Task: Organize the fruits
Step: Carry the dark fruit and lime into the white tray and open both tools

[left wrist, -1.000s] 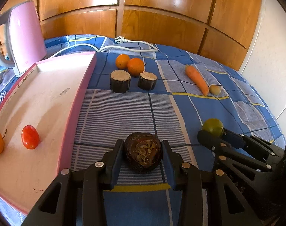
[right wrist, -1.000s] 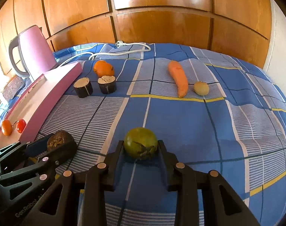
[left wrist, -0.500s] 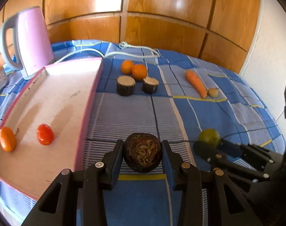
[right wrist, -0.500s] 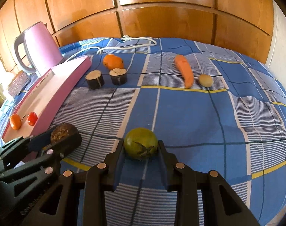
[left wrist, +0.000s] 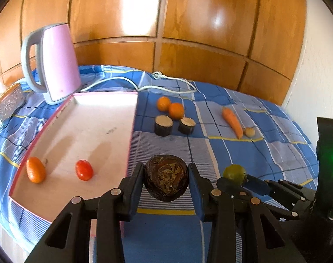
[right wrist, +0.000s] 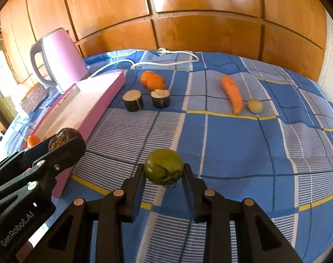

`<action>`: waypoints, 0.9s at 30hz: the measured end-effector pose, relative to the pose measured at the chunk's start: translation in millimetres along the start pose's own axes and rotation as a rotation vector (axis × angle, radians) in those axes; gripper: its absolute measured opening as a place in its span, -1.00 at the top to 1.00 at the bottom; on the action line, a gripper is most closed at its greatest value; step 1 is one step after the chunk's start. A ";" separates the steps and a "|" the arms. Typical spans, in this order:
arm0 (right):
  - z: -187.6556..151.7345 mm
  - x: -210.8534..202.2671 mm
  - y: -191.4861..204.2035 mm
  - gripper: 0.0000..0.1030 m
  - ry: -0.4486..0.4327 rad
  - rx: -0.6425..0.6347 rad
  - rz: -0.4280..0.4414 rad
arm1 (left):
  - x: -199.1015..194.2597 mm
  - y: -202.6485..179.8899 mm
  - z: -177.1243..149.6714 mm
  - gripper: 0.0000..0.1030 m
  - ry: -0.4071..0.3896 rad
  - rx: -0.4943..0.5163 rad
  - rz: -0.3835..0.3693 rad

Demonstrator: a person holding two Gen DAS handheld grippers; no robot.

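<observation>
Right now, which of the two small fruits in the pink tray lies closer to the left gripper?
The red one. The orange one lies further left, near the pink tray edge, farther from the left gripper.

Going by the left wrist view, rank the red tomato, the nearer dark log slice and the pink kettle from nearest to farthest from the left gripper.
From the left gripper:
1. Red tomato, on the tray, left.
2. Dark log slice, on the cloth ahead.
3. Pink kettle, far back left, beyond the tray.

Bright daylight, fisheye warp, panel glare
</observation>
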State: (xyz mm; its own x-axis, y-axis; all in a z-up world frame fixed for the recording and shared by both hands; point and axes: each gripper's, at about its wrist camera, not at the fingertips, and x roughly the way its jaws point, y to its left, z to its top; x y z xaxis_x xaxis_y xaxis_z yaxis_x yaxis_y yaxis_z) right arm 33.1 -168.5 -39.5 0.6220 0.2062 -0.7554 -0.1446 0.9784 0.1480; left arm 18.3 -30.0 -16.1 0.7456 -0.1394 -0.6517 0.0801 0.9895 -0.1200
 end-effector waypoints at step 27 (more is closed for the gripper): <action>60.4 24.4 104.6 0.35 0.017 -0.161 0.226 | -11.0 130.2 6.8 0.22 -0.006 -0.272 0.231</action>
State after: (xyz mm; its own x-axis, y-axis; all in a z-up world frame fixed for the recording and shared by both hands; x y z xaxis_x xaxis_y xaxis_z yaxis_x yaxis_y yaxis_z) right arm 79.6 -60.0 -3.9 0.5470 0.4169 -0.7259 -0.3992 0.8921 0.2115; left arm 25.0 100.7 -19.4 0.7272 0.0875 -0.6809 -0.2692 0.9487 -0.1656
